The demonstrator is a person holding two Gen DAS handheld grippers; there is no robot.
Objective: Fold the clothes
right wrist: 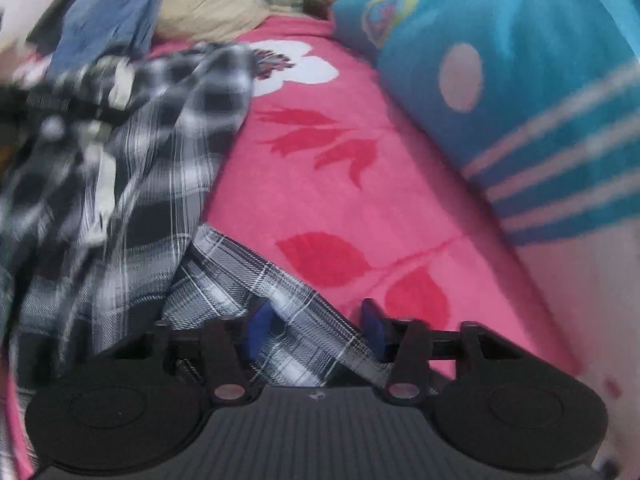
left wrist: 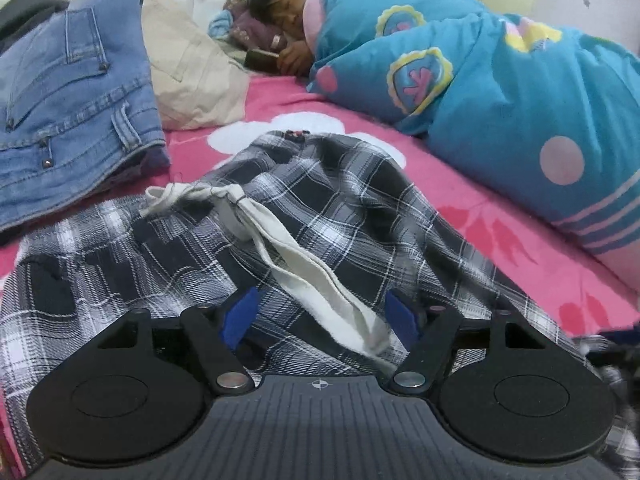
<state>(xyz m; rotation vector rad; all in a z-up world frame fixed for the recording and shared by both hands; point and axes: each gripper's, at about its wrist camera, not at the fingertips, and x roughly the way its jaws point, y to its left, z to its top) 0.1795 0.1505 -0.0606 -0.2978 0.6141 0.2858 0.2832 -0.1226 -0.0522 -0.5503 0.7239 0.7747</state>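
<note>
A black-and-white plaid garment (left wrist: 304, 208) is seen crumpled on the pink flowered bed (left wrist: 472, 216), with a white drawstring (left wrist: 296, 264) lying across it. The left tool (left wrist: 320, 312) is held just over the plaid cloth, its blue pads (left wrist: 240, 312) spread apart with the drawstring's end lying between them, not clamped. In the right wrist view the right tool (right wrist: 316, 326) is also spread apart, and a strip of the plaid garment (right wrist: 280, 280) runs between its pads; the rest of that cloth is blurred. Folded blue jeans (left wrist: 76, 92) and a beige garment (left wrist: 192, 76) are stacked toward the bed's far edge. A person (left wrist: 288, 28) lies under a turquoise quilt (left wrist: 500, 88) alongside.
</note>
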